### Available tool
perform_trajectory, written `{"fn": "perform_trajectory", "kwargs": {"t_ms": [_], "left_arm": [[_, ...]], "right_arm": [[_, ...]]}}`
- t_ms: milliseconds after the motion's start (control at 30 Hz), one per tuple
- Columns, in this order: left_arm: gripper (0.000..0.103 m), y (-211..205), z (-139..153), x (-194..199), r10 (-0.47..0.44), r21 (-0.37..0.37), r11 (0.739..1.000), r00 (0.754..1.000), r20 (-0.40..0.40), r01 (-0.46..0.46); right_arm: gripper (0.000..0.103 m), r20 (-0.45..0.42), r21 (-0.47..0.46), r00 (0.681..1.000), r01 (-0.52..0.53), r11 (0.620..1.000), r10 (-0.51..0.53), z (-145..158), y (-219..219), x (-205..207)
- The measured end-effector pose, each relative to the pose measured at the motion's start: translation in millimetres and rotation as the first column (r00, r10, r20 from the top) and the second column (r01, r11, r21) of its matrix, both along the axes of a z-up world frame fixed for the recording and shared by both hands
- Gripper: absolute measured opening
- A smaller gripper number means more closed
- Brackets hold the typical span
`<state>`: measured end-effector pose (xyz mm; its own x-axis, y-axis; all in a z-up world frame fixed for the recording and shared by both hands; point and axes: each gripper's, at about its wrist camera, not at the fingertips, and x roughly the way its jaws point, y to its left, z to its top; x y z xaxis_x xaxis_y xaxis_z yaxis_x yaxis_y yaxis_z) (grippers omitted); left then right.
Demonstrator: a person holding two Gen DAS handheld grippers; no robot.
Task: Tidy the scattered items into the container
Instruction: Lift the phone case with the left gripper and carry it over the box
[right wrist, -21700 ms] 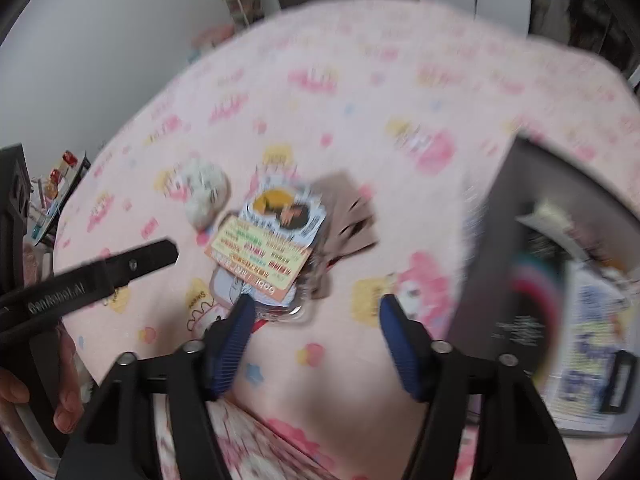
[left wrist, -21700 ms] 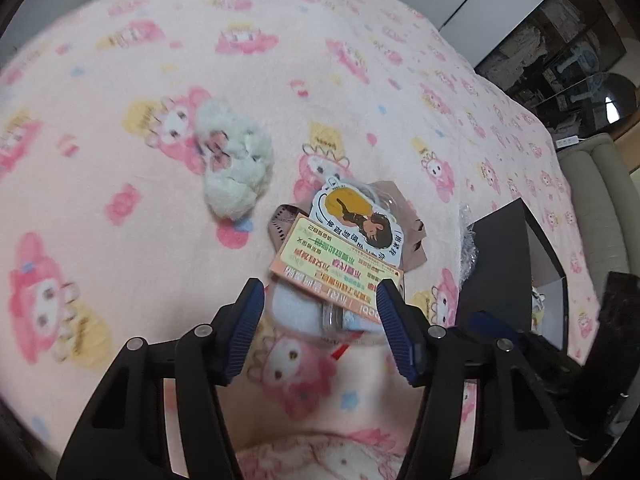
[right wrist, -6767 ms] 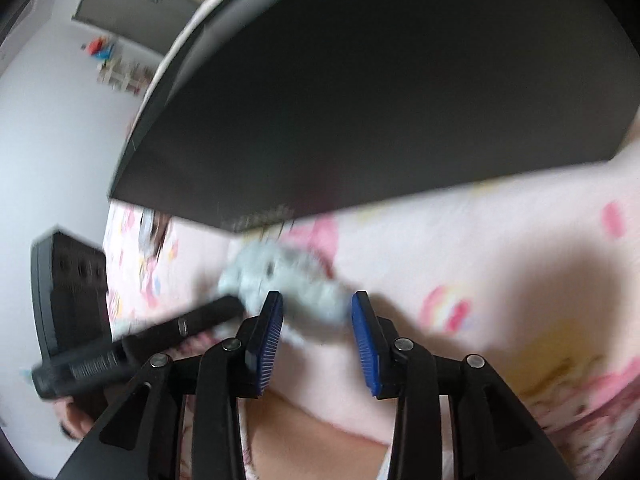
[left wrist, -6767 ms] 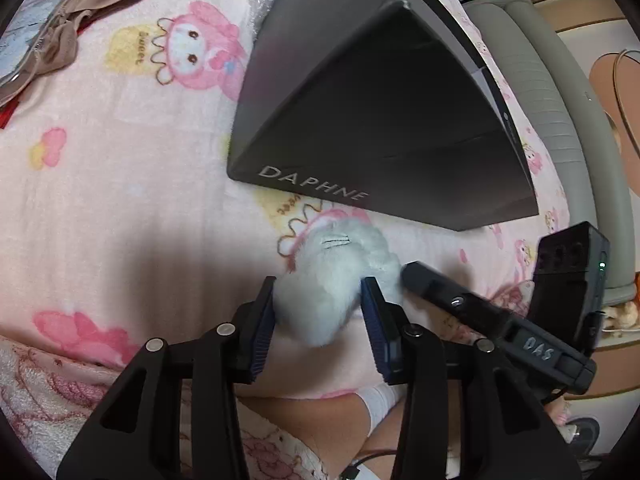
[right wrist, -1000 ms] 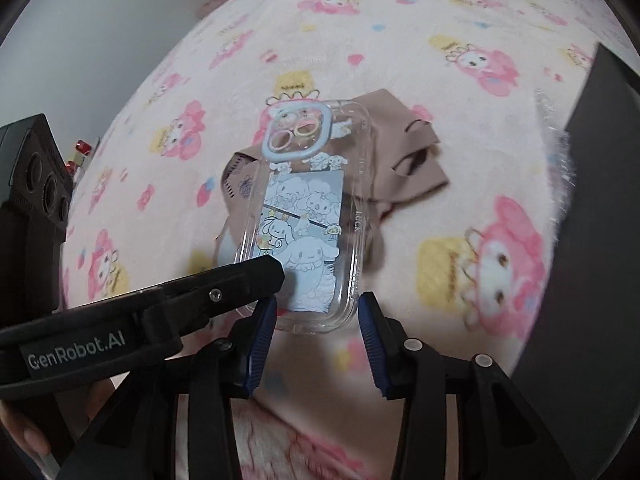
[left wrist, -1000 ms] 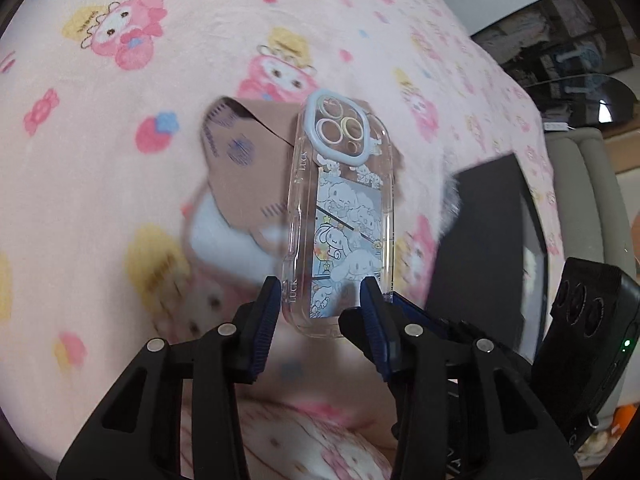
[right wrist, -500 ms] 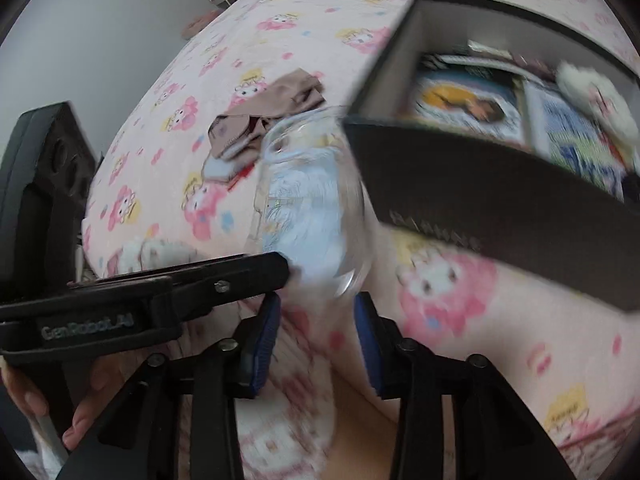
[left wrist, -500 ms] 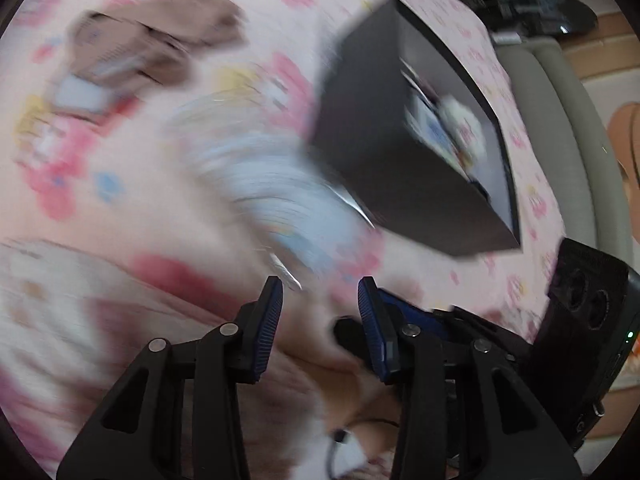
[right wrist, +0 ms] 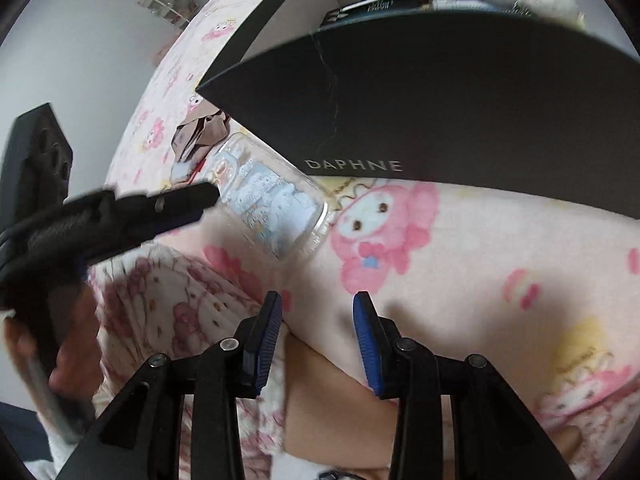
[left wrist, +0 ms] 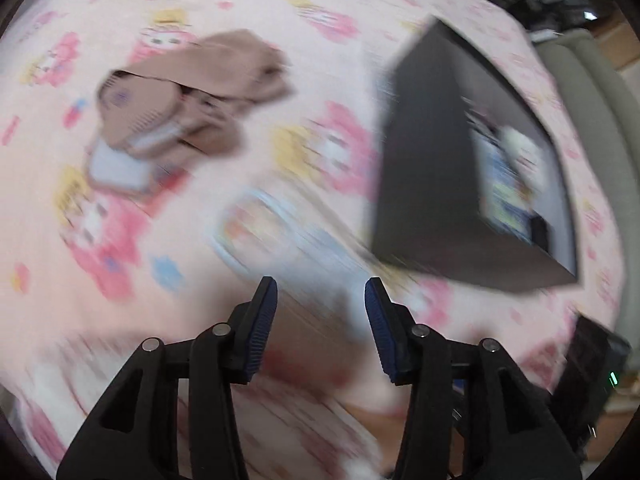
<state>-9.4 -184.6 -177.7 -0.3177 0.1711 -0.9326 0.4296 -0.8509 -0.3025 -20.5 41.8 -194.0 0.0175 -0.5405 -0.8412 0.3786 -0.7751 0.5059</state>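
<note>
The left wrist view is blurred. A black box [left wrist: 432, 184] sits at the right on a pink cartoon-print blanket [left wrist: 248, 8], holding a white plush toy [left wrist: 520, 146] and printed cards too smeared to read. A brown cloth [left wrist: 192, 100] lies far left. The left tongs [left wrist: 320, 320] are parted with nothing between them.

In the right wrist view the box's near wall reads "DAPHNE". A clear phone case [right wrist: 272, 196] lies on the blanket just left of the box. The right tongs [right wrist: 318, 336] are parted, holding nothing.
</note>
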Motion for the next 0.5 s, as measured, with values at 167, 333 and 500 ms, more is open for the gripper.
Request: {"fn": "perform_trajectory", "kwargs": {"t_ms": [167,333,500], "left_arm": [[0.049,-26.1,-18.0,-23.4,0.039,0.007,0.999,0.999,-0.008,-0.039],[0.05,-32.9,-18.0,-28.1,0.089,-0.05,0.995,0.995,-0.033,-0.091],[0.05,-42.7,-24.2,-36.8,0.124,-0.082,0.989,0.992,-0.01,-0.124]], "right_arm": [[0.033,0.001,0.005,1.0,-0.007,1.0,0.007,-14.6,-26.7,-11.1],[0.033,0.026,0.004,1.0,0.01,1.0,-0.01,-33.4,-35.5,-13.0],[0.033,0.009,-0.011,1.0,0.009,1.0,-0.009,-27.0,-32.3,-10.3]]}}
